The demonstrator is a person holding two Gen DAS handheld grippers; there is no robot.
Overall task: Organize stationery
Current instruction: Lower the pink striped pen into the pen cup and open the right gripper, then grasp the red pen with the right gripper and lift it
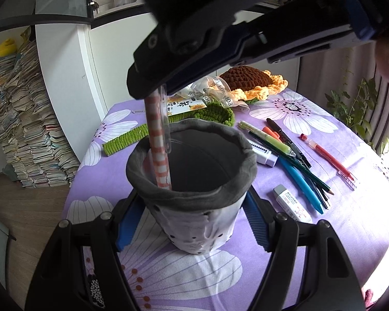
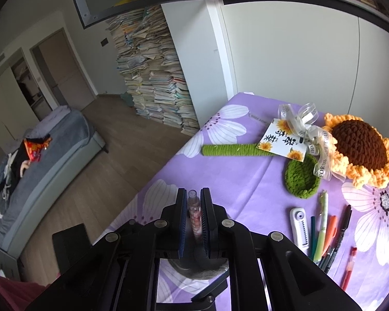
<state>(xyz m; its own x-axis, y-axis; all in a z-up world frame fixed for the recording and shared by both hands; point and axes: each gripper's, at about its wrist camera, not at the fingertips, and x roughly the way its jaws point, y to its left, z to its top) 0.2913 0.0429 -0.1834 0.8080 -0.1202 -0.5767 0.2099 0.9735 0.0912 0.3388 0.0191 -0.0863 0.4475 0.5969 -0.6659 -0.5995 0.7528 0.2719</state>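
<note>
A soft grey-rimmed white pen pot (image 1: 194, 217) stands on the purple floral tablecloth (image 1: 350, 220). My left gripper (image 1: 192, 215) is shut on the pot, one blue-padded finger on each side. My right gripper (image 2: 194, 215) is shut on a pink-and-white checked pen (image 2: 194, 213). In the left wrist view the right gripper (image 1: 153, 90) hangs above the pot and the pen (image 1: 159, 142) stands upright with its lower end inside the pot. Loose pens (image 1: 293, 153), a red pen (image 1: 329, 158), an eraser (image 1: 293, 202) and a correction tape (image 1: 264, 155) lie to the right.
A crocheted sunflower (image 2: 360, 150) with green stem (image 2: 233, 150), card and ribbon lies at the table's far side. A tall stack of books (image 2: 155, 77) stands against the wall on the left. A bed (image 2: 39, 160) is beyond the table's left edge.
</note>
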